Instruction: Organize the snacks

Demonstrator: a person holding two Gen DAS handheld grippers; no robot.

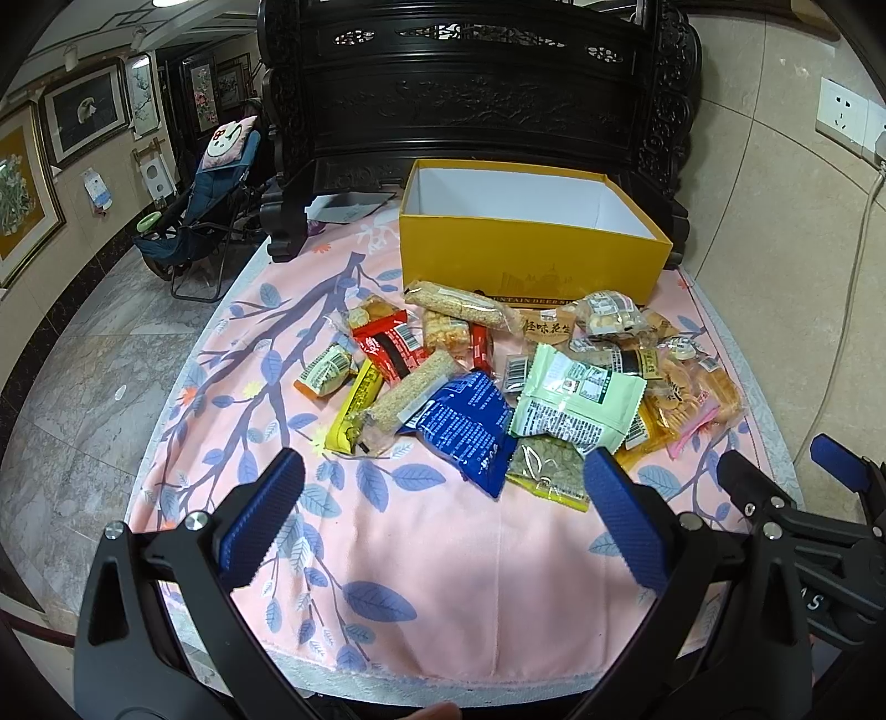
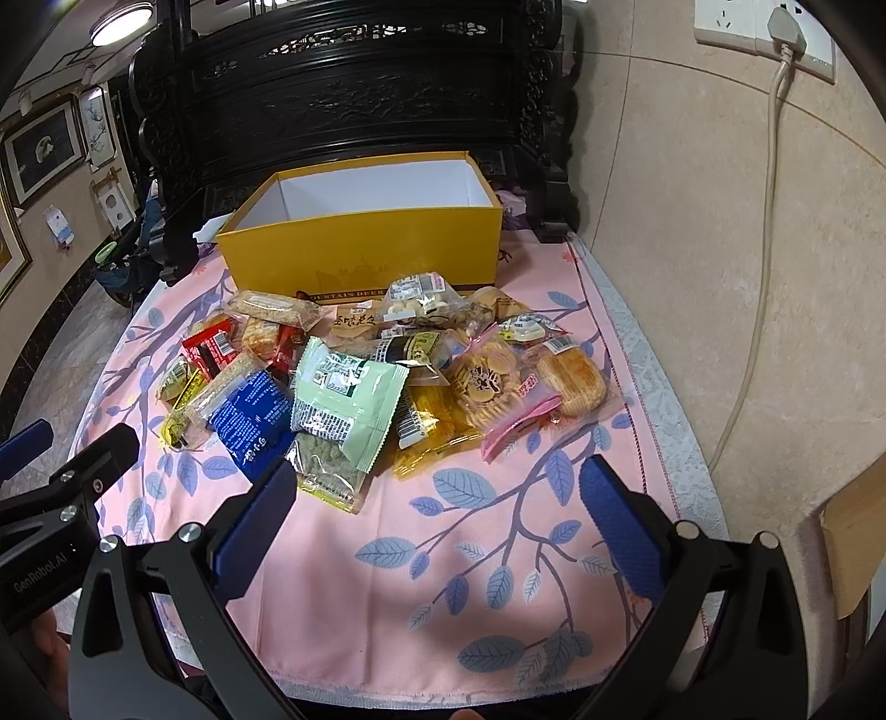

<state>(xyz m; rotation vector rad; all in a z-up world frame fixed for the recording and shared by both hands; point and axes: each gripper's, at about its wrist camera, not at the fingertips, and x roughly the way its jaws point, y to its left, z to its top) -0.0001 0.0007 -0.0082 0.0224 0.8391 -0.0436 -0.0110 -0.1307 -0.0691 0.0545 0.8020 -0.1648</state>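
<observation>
Before the yellow box [image 1: 526, 249], the sesame bar [image 1: 462, 303] lies crosswise.

Dark carved wooden furniture [image 1: 476, 105] behind the table, beige tiled wall [image 2: 664, 221] to the right with a white socket [image 2: 764, 33] and plugged cable. Grey marble floor [image 1: 83, 360], framed paintings [image 1: 83, 111] along the left wall, a folding chair [image 1: 205, 210], round ceiling lamp [image 2: 119, 22] lit.

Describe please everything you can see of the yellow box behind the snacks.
The yellow box is a lidless rectangular carton, apparently stiff card, yellow outside and plain white inside. It stands upright on the pink leaf-patterned cloth, in front of dark carved furniture. No snack shows inside it. Its front bears a faint gold drawing and a dark lettered band; snack packets crowd against that front.
</observation>
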